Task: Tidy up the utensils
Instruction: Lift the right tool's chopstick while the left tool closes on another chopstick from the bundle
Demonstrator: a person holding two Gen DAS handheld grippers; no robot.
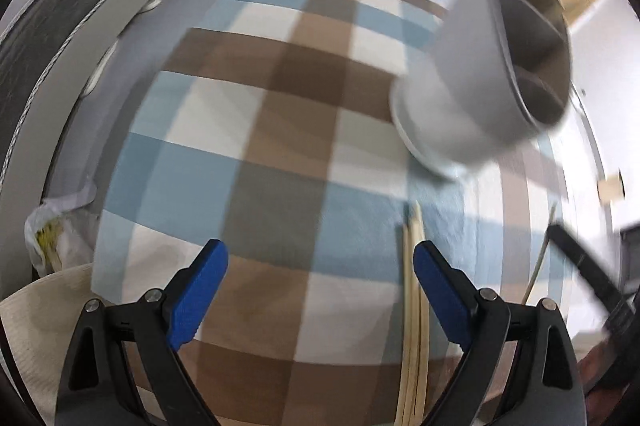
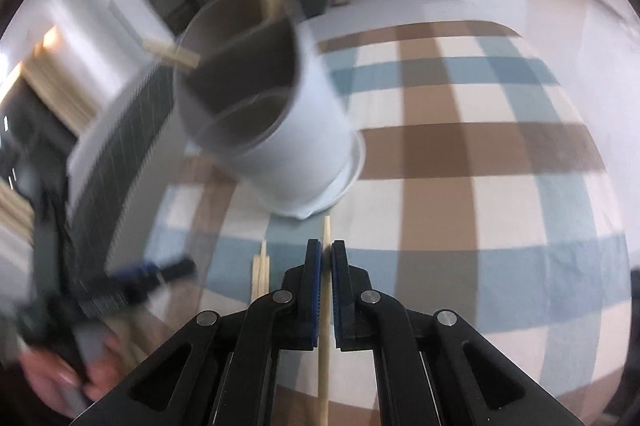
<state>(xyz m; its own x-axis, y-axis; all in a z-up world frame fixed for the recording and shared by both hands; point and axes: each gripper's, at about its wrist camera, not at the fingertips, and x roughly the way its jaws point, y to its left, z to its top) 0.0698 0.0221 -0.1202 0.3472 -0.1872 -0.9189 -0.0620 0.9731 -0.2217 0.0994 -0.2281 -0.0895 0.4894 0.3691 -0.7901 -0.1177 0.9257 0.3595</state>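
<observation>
Two grippers over the checked tablecloth (image 1: 280,130). Right gripper (image 2: 326,258) clamped on one wooden chopstick (image 2: 325,354); left gripper (image 1: 320,262) spread wide, empty, remaining chopsticks (image 1: 414,346) lying just inside its right finger. Grey divided holder (image 2: 296,154) (on a white saucer) stands ahead, broad bare cloth beside it. Holder's compartments blurred; chopsticks' lower ends cut off.

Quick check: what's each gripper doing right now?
Left gripper: open, holding nothing.
Right gripper: shut on a single wooden chopstick.
</observation>
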